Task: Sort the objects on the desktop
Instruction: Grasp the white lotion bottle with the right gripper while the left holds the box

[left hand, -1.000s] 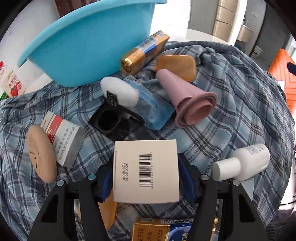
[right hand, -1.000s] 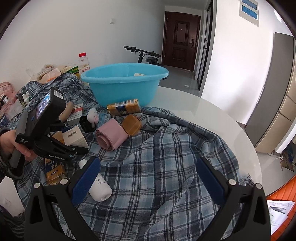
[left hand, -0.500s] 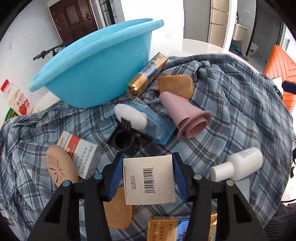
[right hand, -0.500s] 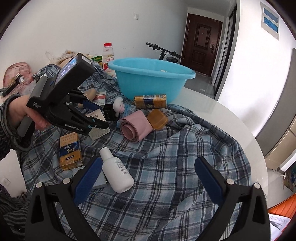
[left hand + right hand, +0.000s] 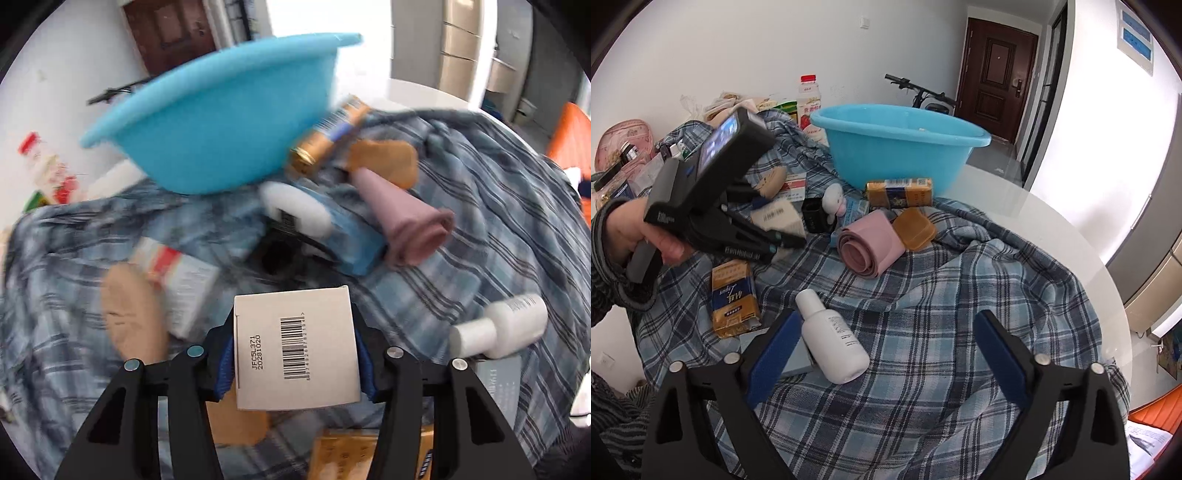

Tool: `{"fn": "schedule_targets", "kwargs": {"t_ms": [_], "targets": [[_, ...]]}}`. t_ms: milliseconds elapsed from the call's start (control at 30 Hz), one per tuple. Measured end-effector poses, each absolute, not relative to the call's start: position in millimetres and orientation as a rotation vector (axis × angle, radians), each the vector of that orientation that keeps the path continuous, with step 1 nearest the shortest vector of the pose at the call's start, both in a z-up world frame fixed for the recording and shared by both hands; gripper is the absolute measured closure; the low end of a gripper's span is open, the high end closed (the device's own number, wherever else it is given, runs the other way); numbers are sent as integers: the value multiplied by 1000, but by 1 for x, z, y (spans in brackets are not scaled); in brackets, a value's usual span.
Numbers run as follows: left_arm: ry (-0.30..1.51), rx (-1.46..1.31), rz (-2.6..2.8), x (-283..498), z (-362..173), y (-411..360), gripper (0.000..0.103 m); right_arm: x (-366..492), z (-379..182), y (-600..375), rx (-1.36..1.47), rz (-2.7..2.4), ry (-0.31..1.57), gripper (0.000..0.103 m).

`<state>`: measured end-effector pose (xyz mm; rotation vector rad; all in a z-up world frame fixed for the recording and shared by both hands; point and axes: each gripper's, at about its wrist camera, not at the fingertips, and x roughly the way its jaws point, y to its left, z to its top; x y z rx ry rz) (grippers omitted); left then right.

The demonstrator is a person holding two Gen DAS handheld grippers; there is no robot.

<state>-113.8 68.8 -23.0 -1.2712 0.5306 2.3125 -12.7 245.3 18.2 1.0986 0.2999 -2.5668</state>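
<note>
My left gripper (image 5: 295,347) is shut on a white box (image 5: 297,347) with a barcode and holds it above the plaid cloth; the right wrist view shows this gripper (image 5: 786,240) and the box (image 5: 775,216) at the left. The blue basin (image 5: 225,129) stands beyond, tilted in view; it also shows in the right wrist view (image 5: 897,147). My right gripper (image 5: 882,343) is open and empty, just above a white bottle (image 5: 833,338) lying on the cloth. The bottle also shows in the left wrist view (image 5: 498,328).
On the plaid cloth (image 5: 942,314) lie a pink roll (image 5: 870,247), gold packs (image 5: 733,299) (image 5: 899,192), an amber soap (image 5: 914,229), a white plush toy (image 5: 834,199), a red-and-white box (image 5: 177,277) and a tan disc (image 5: 133,317). The round table edge (image 5: 1071,258) is at the right.
My left gripper has risen and swung with the white box, and the basin now sits nearer centre in its view. My right gripper has moved closer to the white bottle.
</note>
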Motion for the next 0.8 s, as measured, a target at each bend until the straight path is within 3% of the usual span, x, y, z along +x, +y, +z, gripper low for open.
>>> {"fn": "schedule_targets", "kwargs": {"t_ms": [333,600,800], "targets": [[478,-1198,2306,-89,12,43,49,-15,5,227,1121,-2419,266,11],[457,-1232,2292,-74,13,30,48,-26,-25,222,1207,-2331,398,48],[449,-1227,2303,-71,13,29,48,-34,-34,224,1237,-2251,347,55]]}}
